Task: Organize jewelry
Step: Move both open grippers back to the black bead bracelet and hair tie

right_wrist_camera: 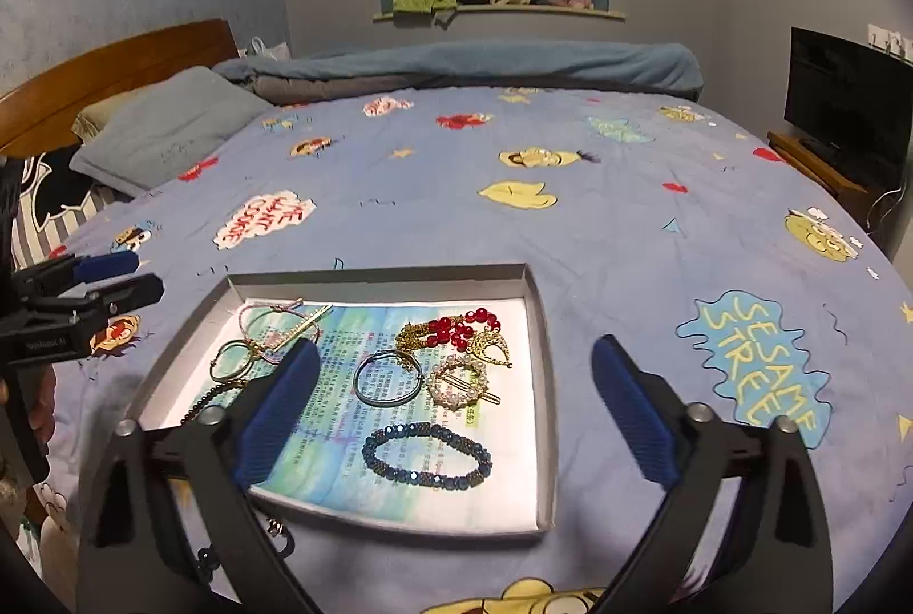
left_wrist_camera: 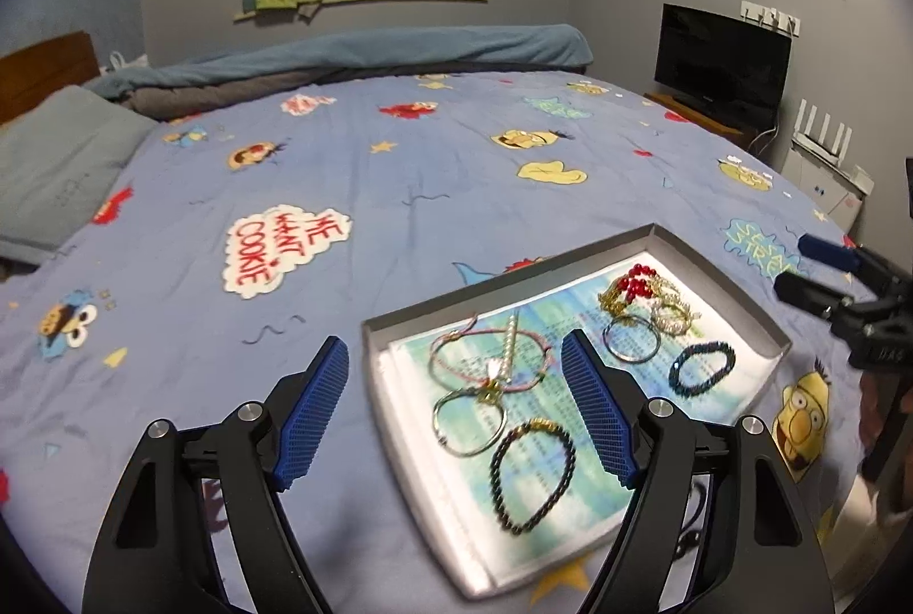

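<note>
A shallow grey tray (left_wrist_camera: 736, 297) (right_wrist_camera: 542, 328) lies on the bed and holds several pieces of jewelry. In it are a blue beaded bracelet (right_wrist_camera: 427, 457) (left_wrist_camera: 703, 367), a dark beaded bracelet (left_wrist_camera: 533, 471), a silver bangle (right_wrist_camera: 387, 378) (left_wrist_camera: 631, 338), red beads with gold charms (right_wrist_camera: 456, 331) (left_wrist_camera: 630, 286), a pearl ring brooch (right_wrist_camera: 459, 382), and pink cords with a gold ring (left_wrist_camera: 485, 368) (right_wrist_camera: 268, 328). My left gripper (left_wrist_camera: 456, 414) is open and empty above the tray's left part. My right gripper (right_wrist_camera: 456, 408) is open and empty above the tray's middle.
The bed has a blue cartoon-print cover (left_wrist_camera: 399, 192) (right_wrist_camera: 599, 226). A grey pillow (right_wrist_camera: 165, 123) and wooden headboard (right_wrist_camera: 114, 60) are at the left. Folded blankets (left_wrist_camera: 354, 60) lie at the far side. A black TV (left_wrist_camera: 722, 60) stands at the right.
</note>
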`<state>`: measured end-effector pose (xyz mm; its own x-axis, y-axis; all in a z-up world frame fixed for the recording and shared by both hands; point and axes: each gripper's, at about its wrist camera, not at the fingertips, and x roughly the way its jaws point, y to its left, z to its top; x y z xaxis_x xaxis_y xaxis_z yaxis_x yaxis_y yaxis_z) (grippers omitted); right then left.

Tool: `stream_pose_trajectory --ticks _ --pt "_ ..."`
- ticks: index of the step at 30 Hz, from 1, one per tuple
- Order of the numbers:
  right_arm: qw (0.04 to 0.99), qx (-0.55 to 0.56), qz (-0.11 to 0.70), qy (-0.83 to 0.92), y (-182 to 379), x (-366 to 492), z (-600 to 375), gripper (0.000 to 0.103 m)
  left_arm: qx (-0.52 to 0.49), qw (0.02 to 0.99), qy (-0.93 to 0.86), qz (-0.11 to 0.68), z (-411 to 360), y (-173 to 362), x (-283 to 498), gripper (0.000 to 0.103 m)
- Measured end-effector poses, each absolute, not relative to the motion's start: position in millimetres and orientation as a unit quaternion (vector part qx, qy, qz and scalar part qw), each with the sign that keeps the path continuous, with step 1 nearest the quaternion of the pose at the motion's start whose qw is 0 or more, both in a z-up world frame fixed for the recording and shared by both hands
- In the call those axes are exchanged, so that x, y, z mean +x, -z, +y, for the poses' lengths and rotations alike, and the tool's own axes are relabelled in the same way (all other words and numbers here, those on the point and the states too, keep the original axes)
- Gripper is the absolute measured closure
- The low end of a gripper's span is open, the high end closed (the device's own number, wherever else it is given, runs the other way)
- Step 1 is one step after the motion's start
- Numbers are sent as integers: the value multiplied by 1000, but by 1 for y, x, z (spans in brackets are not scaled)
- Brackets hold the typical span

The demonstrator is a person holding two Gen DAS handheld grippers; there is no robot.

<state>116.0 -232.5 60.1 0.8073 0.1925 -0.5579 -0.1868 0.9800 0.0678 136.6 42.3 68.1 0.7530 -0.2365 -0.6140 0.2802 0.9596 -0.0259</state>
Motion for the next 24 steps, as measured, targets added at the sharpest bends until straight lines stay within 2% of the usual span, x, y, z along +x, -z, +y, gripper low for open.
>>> stream_pose_trajectory --ticks 4,12,24 --pt "954 -2 283 -95 -64 102 -238 6 31 943 123 308 56 -72 116 14" --pt "955 2 281 -99 -58 72 -250 6 18 947 111 300 75 -68 71 11" --pt "949 -16 293 -118 -27 30 -247 6 16 934 143 326 46 -23 15 10"
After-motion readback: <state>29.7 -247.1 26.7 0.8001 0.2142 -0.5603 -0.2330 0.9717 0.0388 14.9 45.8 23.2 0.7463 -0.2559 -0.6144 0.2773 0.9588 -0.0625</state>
